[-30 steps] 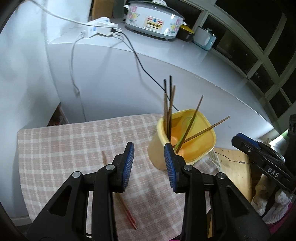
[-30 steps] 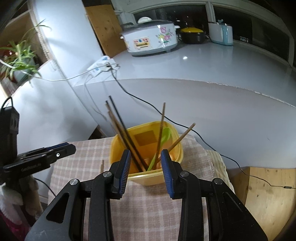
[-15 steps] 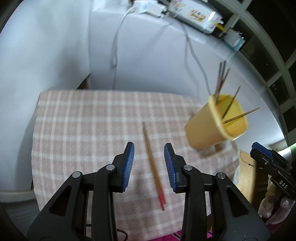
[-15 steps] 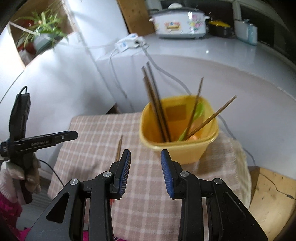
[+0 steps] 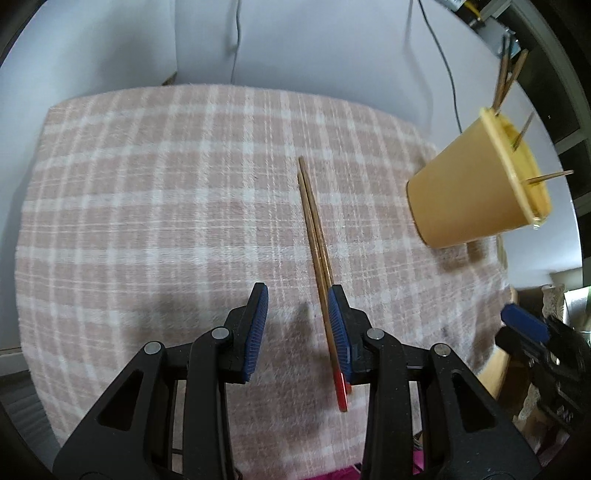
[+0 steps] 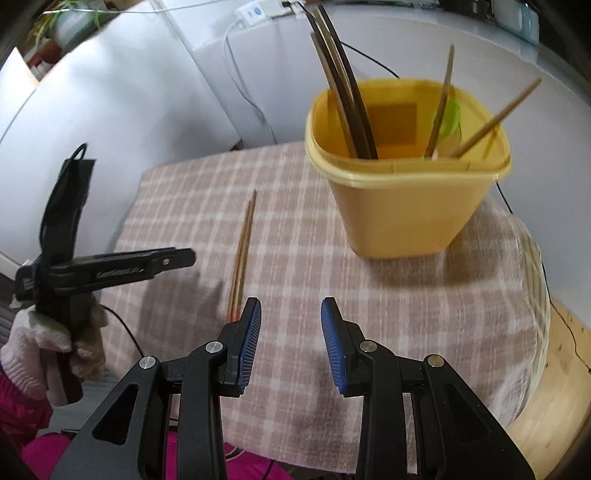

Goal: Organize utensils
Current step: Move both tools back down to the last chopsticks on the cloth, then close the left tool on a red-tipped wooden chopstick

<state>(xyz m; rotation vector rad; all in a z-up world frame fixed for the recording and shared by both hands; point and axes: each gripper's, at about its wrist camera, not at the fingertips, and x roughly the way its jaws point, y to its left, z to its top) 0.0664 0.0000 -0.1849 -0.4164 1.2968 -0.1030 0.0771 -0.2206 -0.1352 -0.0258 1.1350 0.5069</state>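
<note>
A pair of wooden chopsticks [image 5: 316, 236] with red ends lies on the pink checked cloth [image 5: 147, 192]. My left gripper [image 5: 298, 295] hangs open low over them; the sticks run just inside its right finger [image 5: 338, 325], and the pads do not press on them. A yellow tub [image 6: 406, 206] holding several chopsticks and a green spoon stands at the cloth's far right. My right gripper [image 6: 290, 314] is open and empty over the cloth, in front of the tub and right of the chopsticks [image 6: 242, 251]. A gloved hand [image 6: 44, 339] holds the left gripper [image 6: 147, 264].
A white counter wall [image 5: 332, 44] rises behind the cloth, with a black cable [image 5: 443, 66] trailing down it and a power strip [image 6: 258, 9] on top. Bare wood [image 6: 554, 387] shows past the cloth's right edge. The yellow tub [image 5: 476, 184] stands near that edge.
Both grippers have sunk toward the cloth and tipped downward. The left one moved from facing the tub to hanging over the chopsticks. Neither jaw opening changed.
</note>
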